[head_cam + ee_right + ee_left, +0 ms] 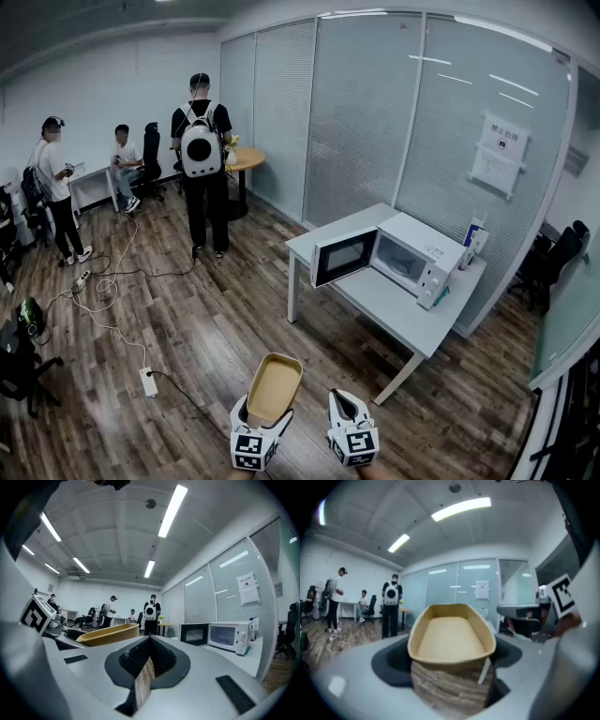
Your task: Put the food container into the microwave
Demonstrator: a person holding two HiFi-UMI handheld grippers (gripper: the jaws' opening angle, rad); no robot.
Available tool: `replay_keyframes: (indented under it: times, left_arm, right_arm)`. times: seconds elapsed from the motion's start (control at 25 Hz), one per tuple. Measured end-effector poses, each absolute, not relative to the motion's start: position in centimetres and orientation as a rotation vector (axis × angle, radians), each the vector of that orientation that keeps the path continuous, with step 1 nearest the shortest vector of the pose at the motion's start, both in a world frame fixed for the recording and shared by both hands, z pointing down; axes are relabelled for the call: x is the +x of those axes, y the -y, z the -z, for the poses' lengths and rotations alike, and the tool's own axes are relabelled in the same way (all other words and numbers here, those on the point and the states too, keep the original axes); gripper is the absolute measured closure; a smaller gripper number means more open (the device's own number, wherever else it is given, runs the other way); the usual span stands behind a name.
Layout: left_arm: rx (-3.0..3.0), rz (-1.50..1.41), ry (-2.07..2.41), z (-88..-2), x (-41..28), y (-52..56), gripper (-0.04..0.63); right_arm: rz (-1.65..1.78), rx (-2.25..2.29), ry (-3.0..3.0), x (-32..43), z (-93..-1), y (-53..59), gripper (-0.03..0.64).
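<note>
Nearest to you, at the bottom edge of the head view, are your two tools side by side. Your left hand-held gripper (262, 418) is closed on the food container (274, 384), with its jaws pressing the two long walls near the short end that faces you. Your right hand-held gripper (345, 401) is just beside it, with the jaws together and nothing between them.

You carry the food container in the air above the wooden floor (197, 328). It is open on top, seems empty, and sits about level. Its long axis runs away from you, toward the upper right of the frame.

The microwave (412, 251) stands on the white surface (389, 305) in the right middle of the frame, well apart from the food container. Its door (343, 258) is open and swings out to the left side of the frame, so the dark opening looks toward the lower left, more or less toward you.

I judge that the coming move depends on this one relation: the microwave lies ahead and to the right of your left hand-held gripper, and the long axis of the food container already points roughly that way. The right hand-held gripper is on the nearer side, but it is empty. You probably should bring the far short end in first and pass to the right of the open door.
</note>
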State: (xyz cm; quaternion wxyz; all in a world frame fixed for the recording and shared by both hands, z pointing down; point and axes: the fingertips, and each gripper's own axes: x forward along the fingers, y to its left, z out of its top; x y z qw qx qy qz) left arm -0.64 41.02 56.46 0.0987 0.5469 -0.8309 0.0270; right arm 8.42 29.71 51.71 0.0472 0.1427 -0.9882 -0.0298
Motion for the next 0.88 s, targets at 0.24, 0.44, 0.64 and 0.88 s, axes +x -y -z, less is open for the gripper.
replay_keyframes:
  times: [0.24, 0.44, 0.64, 0.88]
  left_arm:
    - [1.618, -0.096, 2.452, -56.7, -0.4, -41.0, 0.114]
    - [1.619, -0.097, 2.449, -56.8, -0.7, -41.1, 0.114]
    - [1.64, -0.103, 2.436, -57.0, -0.9, -41.3, 0.114]
    - [1.681, -0.1, 2.413, -56.8, -1.0, -41.6, 0.114]
  right_arm:
    - [0.104, 0.441, 3.024, 8.5, -51.4, -29.4, 0.611]
    - [0.107, 0.453, 3.025, 8.2, -51.4, -29.3, 0.611]
    - [0.109, 0.475, 3.027, 7.9, -51.2, -29.7, 0.611]
    - [0.072, 0.553, 3.065, 7.9, -50.6, -29.9, 0.609]
